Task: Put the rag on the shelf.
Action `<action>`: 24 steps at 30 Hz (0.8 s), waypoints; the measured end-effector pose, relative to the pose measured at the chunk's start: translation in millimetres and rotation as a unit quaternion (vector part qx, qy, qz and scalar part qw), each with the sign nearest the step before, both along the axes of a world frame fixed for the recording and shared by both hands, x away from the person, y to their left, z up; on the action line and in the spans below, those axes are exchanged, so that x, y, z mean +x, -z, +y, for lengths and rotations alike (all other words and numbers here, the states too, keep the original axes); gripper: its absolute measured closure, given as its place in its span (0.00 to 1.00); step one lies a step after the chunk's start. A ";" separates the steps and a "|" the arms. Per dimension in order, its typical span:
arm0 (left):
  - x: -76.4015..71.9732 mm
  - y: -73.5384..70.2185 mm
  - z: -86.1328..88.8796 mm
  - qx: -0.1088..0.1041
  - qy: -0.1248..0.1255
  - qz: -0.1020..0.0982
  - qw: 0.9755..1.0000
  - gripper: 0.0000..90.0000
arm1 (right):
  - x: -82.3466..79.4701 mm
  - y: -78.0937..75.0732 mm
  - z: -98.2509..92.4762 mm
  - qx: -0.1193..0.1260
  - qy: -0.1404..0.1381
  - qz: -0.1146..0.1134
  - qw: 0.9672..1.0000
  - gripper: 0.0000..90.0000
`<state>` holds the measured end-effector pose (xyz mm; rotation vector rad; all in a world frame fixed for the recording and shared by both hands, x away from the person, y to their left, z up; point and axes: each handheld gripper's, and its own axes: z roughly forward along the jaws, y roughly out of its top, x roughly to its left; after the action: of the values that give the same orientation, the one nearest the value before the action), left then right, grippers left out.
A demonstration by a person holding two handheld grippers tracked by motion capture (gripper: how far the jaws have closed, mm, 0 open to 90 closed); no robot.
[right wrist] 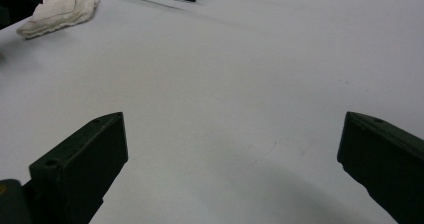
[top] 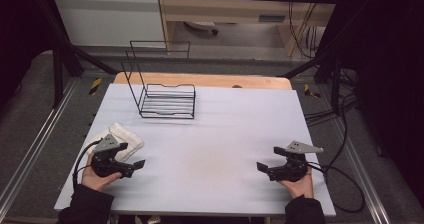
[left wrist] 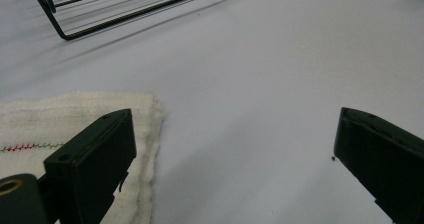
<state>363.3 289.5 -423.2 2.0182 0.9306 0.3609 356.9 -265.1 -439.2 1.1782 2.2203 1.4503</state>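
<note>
While both tools rest low on the table [top: 210,149] with nothing gripped, reads as the approach step, grasp not yet begun. Left gripper [top: 131,167] jaws spread wide, empty, parked just beside the cloth [top: 120,139]; in the left gripper view one jaw overlaps the cloth [left wrist: 75,119] edge, contact unclear. Right gripper [top: 265,168] jaws also spread, empty, well apart from the cloth at the table's other side. Cloth: white, folded or loosely bunched, thick soft weave, a fine red-green stitched line along one side, lying at the near left of the table; seen in the right gripper view [right wrist: 60,11] as a rumpled pile. Wire rack [top: 165,101] beyond, empty. Next move probably: slide left jaws over a cloth edge, pinch low to catch the layers.
</note>
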 end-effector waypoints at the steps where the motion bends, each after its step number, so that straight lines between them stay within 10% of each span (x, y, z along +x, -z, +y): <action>1: 0.3 0.0 -0.6 0.001 -0.001 0.001 1.000 0.04 | -0.2 0.1 -0.2 0.000 0.001 0.001 1.000 0.00; 24: 16.1 2.0 3.3 0.036 -0.055 0.011 0.998 0.18 | -0.4 0.1 -0.2 -0.005 0.002 0.003 1.000 0.00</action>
<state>379.3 292.9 -425.3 2.0432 1.0589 0.4395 356.6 -265.3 -439.3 1.1834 2.2254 1.4337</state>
